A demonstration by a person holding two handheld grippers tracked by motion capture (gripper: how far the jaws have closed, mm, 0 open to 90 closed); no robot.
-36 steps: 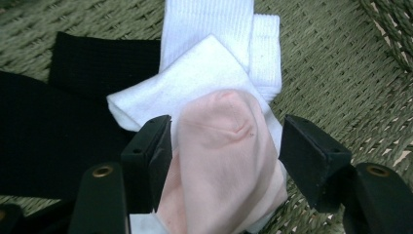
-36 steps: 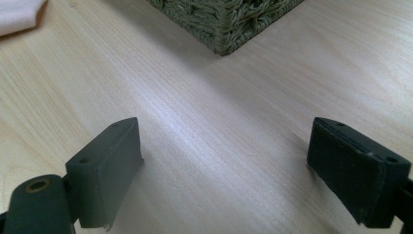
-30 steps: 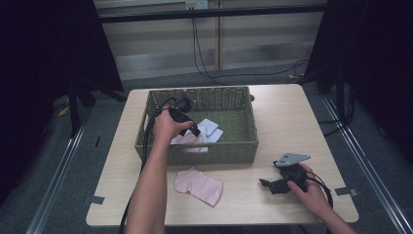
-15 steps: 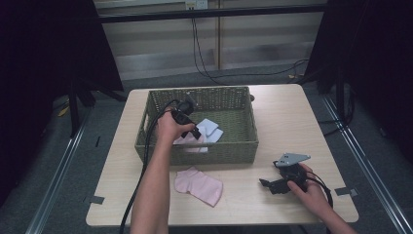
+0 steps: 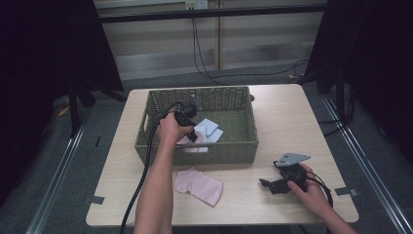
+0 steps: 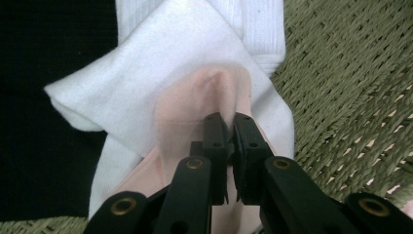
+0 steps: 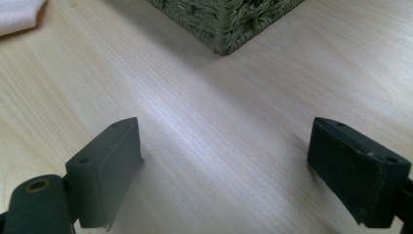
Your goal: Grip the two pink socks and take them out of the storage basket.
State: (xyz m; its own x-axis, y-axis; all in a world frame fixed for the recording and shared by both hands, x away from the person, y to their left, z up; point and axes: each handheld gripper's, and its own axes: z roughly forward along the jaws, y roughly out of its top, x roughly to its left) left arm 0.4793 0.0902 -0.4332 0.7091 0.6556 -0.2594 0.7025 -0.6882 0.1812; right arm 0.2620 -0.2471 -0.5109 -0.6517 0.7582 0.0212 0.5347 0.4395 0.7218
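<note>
- The wooden table (image 5: 292, 112) carries a green wicker basket (image 5: 229, 150) towards its far side.
- A pink sock (image 5: 198, 185) lies flat on the table just in front of the basket, its long axis running from near-right to far-left.
- White socks (image 6: 146, 92) sit inside the basket with a second pink sock (image 6: 195, 112) on top.
- The left gripper (image 6: 229, 134) has its jaws clamped on that second pink sock.
- The right gripper (image 5: 267, 184) rests on the table near the right front, jaws wide apart, pointing left.
</note>
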